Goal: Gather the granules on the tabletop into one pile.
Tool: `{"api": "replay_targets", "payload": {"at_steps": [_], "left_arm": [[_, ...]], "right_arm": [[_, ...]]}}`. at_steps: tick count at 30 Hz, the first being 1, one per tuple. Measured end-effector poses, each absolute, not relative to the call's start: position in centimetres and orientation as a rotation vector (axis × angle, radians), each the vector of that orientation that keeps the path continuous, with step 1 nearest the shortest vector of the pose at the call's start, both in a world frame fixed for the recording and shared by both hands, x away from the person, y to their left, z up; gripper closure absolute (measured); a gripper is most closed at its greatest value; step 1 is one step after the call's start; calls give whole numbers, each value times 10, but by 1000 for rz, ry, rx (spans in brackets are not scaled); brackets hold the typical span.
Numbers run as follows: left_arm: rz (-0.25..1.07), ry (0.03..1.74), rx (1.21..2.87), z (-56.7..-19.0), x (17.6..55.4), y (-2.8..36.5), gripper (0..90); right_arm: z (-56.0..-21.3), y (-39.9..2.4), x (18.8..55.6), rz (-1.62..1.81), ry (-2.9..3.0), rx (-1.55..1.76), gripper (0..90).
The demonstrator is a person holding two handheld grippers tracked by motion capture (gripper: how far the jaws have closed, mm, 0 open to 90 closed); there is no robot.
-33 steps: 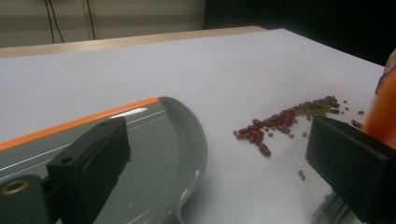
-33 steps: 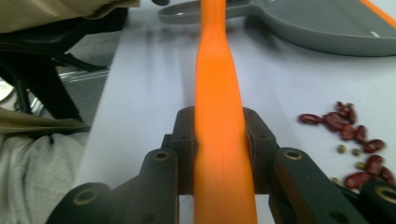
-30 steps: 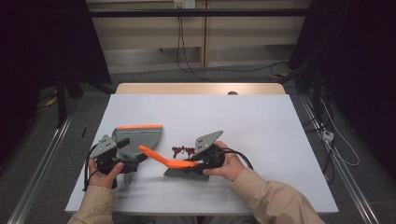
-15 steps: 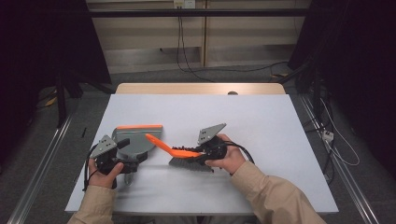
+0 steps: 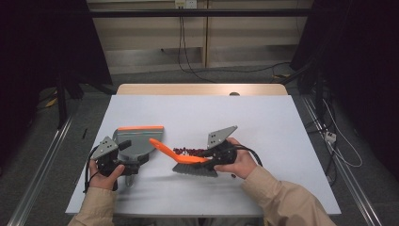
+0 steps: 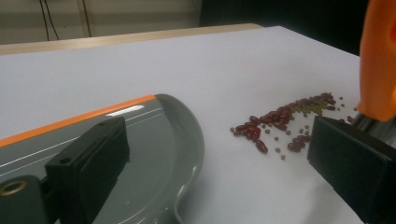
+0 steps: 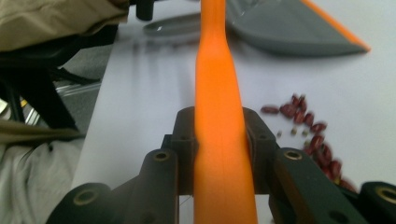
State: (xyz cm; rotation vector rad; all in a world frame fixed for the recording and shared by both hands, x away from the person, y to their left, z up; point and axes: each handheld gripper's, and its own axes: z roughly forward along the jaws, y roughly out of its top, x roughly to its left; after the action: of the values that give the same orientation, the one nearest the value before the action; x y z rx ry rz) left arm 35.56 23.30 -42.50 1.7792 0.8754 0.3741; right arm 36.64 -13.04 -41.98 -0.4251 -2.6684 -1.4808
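- The right gripper [image 5: 207, 160] is clamping the orange handle of the brush [image 5: 188, 162] beside the beans [image 6: 280, 119].
- The left gripper [image 5: 123, 157], jaws spread, is straddling the dustpan [image 5: 139, 141].
- The beans, light and loose, are likely rolling easily; sweep gently.

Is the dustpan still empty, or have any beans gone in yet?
Empty. In the left gripper view the dustpan's grey tray is bare, and the beans lie on the table beside it, near the brush.

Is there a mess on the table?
Yes. Small dark red beans and tiny green ones lie spilled loose on the white table, between the grey dustpan with an orange edge and the orange-handled brush clamped in the right gripper.
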Motion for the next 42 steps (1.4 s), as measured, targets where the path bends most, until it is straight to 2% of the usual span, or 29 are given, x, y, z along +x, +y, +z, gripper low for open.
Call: {"api": "replay_targets", "payload": {"at_steps": [3, 14, 23, 29, 35, 42], "left_arm": [[371, 882, 1779, -426, 356, 232, 53], [372, 888, 1777, -427, 357, 234, 52], [366, 882, 1786, -427, 357, 231, 52], [367, 881, 1789, -427, 357, 230, 52], [366, 886, 1791, -428, 358, 229, 52], [363, 890, 1790, -429, 359, 230, 52]], "right_arm": [[-428, -138, 367, -1415, -2717, -429, 716], [-433, -149, 402, -1489, -2704, -501, 717], [-414, -160, 372, -1528, -2665, -443, 716], [-427, -183, 359, -1456, -2662, -476, 716], [-436, -200, 378, -1481, -2655, -553, 716], [-436, -195, 399, -1498, -2673, -551, 717]]}}
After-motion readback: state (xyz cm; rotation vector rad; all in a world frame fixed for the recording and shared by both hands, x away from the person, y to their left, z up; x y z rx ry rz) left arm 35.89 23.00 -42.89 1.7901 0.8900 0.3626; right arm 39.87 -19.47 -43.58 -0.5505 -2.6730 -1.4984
